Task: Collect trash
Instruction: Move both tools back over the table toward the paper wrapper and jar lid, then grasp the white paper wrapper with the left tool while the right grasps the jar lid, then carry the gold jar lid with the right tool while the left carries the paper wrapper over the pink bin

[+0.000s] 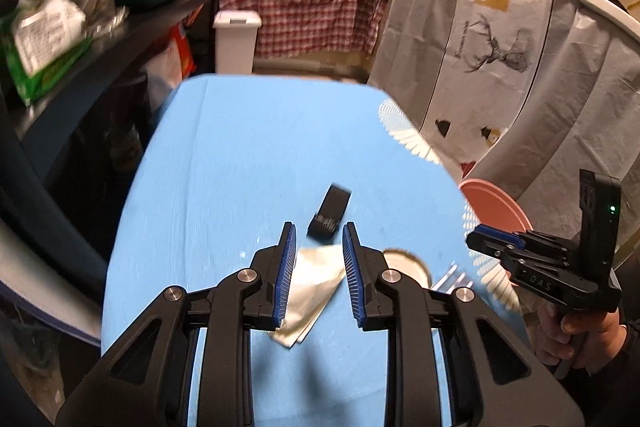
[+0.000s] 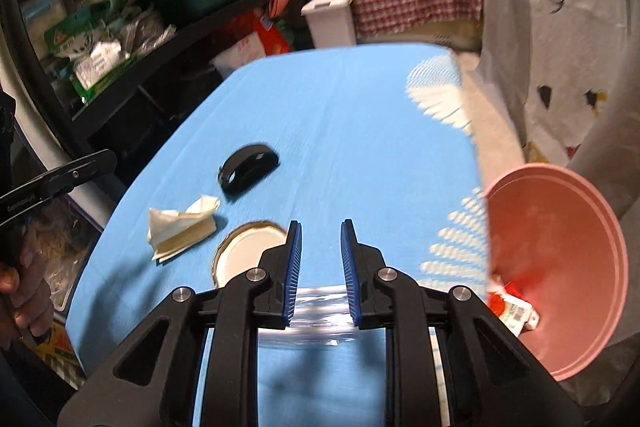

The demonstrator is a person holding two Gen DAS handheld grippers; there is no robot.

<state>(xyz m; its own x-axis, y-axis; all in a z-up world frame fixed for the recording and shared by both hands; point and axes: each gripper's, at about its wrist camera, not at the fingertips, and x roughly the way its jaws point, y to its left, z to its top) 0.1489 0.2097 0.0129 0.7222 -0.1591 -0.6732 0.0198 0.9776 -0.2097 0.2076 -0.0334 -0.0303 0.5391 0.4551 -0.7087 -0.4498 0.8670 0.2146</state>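
Observation:
A crumpled white napkin (image 1: 310, 291) lies on the blue table (image 1: 248, 155), right below my open left gripper (image 1: 319, 239), whose fingers straddle its upper edge. The napkin also shows in the right wrist view (image 2: 180, 229). A black curved object (image 1: 330, 213) lies just beyond it, also in the right wrist view (image 2: 248, 173). A round white jar lid (image 2: 244, 253) sits beside the napkin. My right gripper (image 2: 320, 239) is open over a clear plastic piece (image 2: 320, 315). A pink bin (image 2: 560, 267) at the table's right edge holds a red-and-white wrapper (image 2: 514, 309).
Dark shelves (image 2: 140, 27) packed with bags and a green box stand left of the table. A white bin (image 2: 330, 19) stands beyond the far edge. Cloth sheets (image 1: 500, 67) hang on the right. The right gripper shows in the left wrist view (image 1: 472, 241) by the pink bin (image 1: 494, 205).

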